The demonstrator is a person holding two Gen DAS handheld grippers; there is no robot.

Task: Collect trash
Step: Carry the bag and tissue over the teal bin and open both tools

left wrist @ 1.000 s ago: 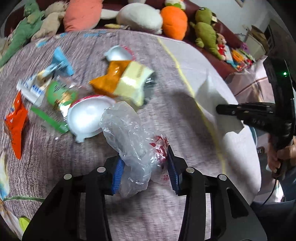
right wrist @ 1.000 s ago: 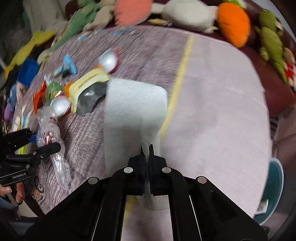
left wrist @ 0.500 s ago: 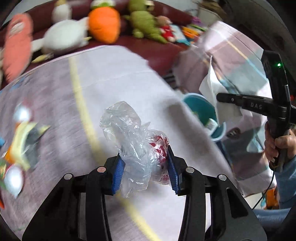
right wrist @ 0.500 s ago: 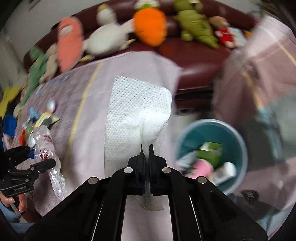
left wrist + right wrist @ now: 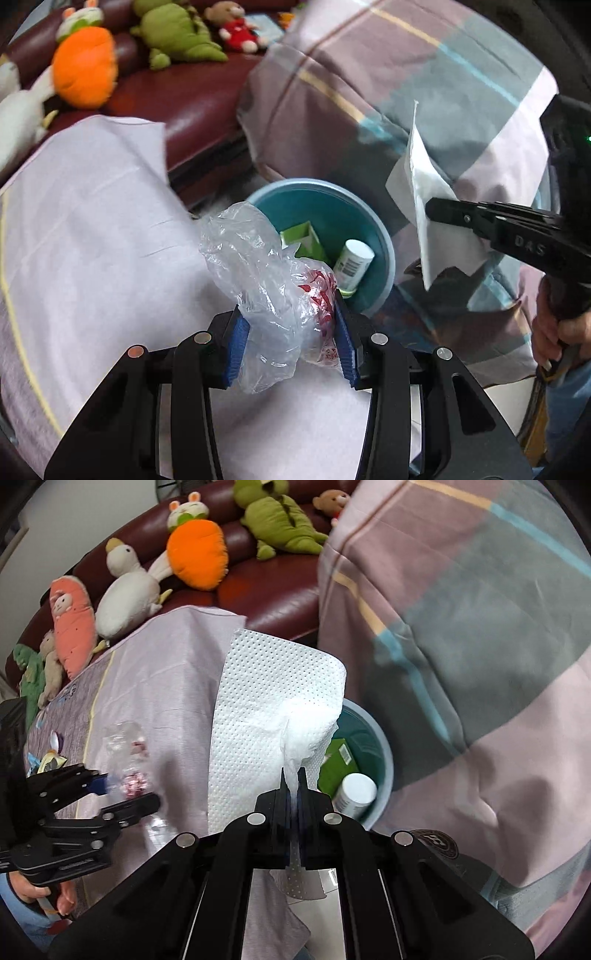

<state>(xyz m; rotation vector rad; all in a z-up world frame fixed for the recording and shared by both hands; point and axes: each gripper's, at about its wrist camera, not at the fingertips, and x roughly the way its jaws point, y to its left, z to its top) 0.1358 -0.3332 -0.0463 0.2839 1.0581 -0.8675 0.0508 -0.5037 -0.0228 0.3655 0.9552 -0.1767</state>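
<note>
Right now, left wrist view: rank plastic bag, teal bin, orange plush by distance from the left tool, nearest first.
1. Plastic bag: clamped in the left tool.
2. Teal bin: just beyond the bag, on the floor past the table edge.
3. Orange plush: far upper left, on the sofa.

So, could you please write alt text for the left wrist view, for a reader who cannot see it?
The left gripper holds a crumpled clear plastic bag near a teal bin that already contains a green carton and a white bottle. At right, the right gripper pinches a white paper towel. Plush toys lie on a dark red sofa behind.
</note>
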